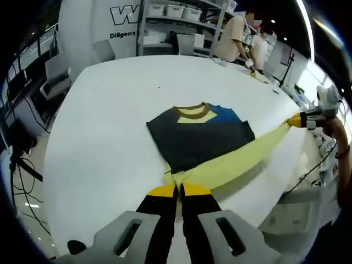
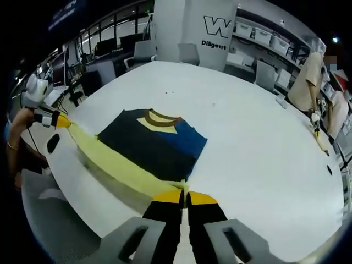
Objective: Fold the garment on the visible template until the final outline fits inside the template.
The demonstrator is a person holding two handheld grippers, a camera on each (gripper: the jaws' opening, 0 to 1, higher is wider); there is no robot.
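Our left claw (image 1: 179, 190) and right claw (image 2: 185, 197) each pinch one end of the shirt's (image 1: 201, 135) yellow part. It stretches long between them, off the table (image 1: 110, 126). The folded part lies ahead.

dark navy shirt with blue panel, brown collar and pale yellow sleeves (image 1: 201, 137) (image 2: 151, 144) | partly folded, body flat on white table (image 1: 110, 132) (image 2: 258, 143) | yellow sleeve strip pulled taut along its near edge, raised
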